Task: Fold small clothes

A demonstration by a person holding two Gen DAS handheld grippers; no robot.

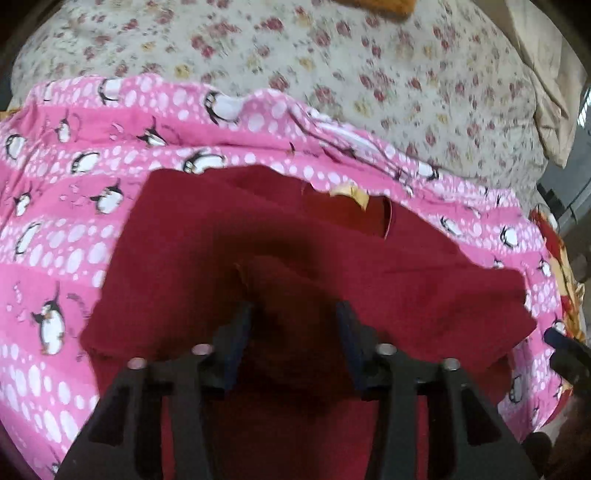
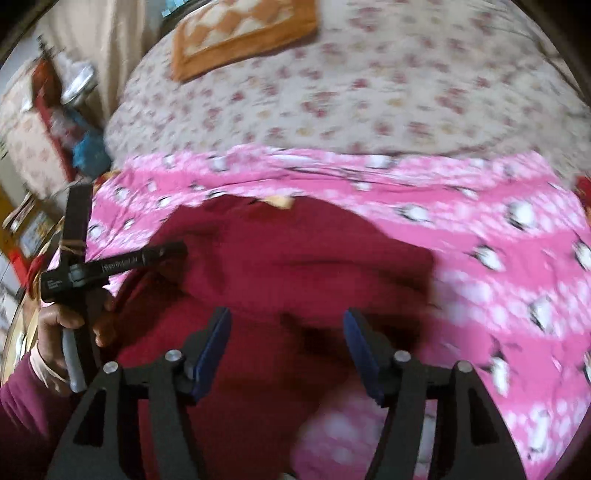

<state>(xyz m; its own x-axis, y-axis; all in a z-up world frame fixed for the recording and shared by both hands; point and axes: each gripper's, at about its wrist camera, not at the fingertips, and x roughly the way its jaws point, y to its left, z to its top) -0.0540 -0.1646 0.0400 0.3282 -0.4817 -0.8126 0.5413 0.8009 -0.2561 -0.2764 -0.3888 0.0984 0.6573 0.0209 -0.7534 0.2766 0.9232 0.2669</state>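
While the dark red garment (image 1: 295,236) lay spread on the pink penguin-print cloth (image 1: 74,236), both tools hovered just above it with nothing between their fingers. At the far left of the right wrist view, the person's left hand (image 2: 55,325) gripped the handle of the left gripper (image 1: 293,314), whose arms reached in over the garment's left edge, probably so that side could be taken up first. Seen from its own camera, that gripper's jaws stood apart, straddling a raised ridge of red fabric without pinching it, and a shadow pooled below them; the pose suggested a descent toward a grasp not yet made.

Moving toward the middle, the garment looked partly gathered, one layer lapping another, and a small yellow label (image 1: 352,194) showed at its far edge, near what seemed to be a neck opening. This hinted that the collar end lay away from the person.

Further right, the right gripper (image 2: 288,325) hung over the garment's near right portion, jaws likewise apart and empty, with pink cloth showing beneath its right finger. It seemed placed to catch the matching edge, so both sides could be lifted evenly. Motion blur made it impossible to tell whether either pad touched the cloth. Beyond lay the floral bedsheet (image 2: 369,92) and, at the far left, an orange patterned cushion (image 2: 243,29).
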